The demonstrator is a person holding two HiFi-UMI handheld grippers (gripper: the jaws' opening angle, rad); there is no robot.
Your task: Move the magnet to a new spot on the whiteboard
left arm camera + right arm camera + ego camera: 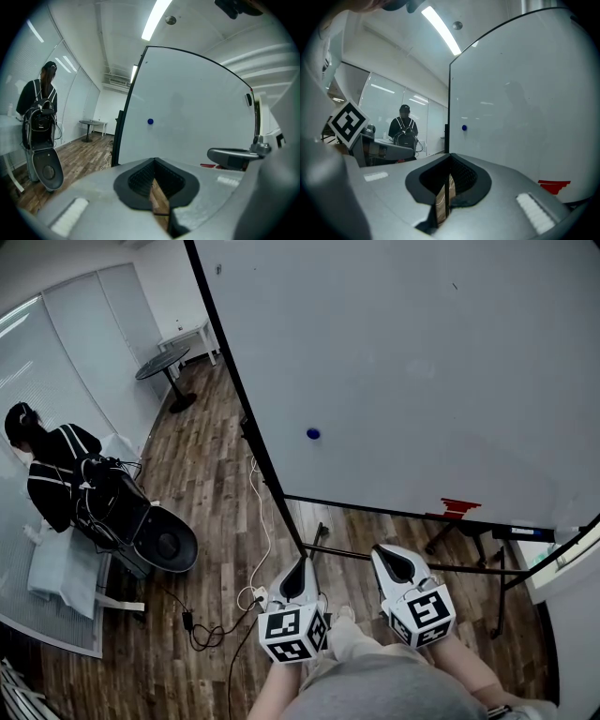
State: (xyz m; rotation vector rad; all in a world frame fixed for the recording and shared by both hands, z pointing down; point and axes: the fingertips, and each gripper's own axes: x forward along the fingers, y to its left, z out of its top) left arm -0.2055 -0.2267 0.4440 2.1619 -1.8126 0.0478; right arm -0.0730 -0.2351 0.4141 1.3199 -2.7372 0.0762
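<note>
Head view puts us at approach: left gripper (300,566) and right gripper (391,557) clenched empty, magnet (313,434) at 12 o'clock; next we open one and reach.

Open air up to whiteboard (422,352), stand legs (501,601) low ahead, cable (266,531) on floor

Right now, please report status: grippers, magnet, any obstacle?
Shut and empty: left gripper, right gripper. On whiteboard: blue magnet, untouched. Nothing between grippers and it.
</note>
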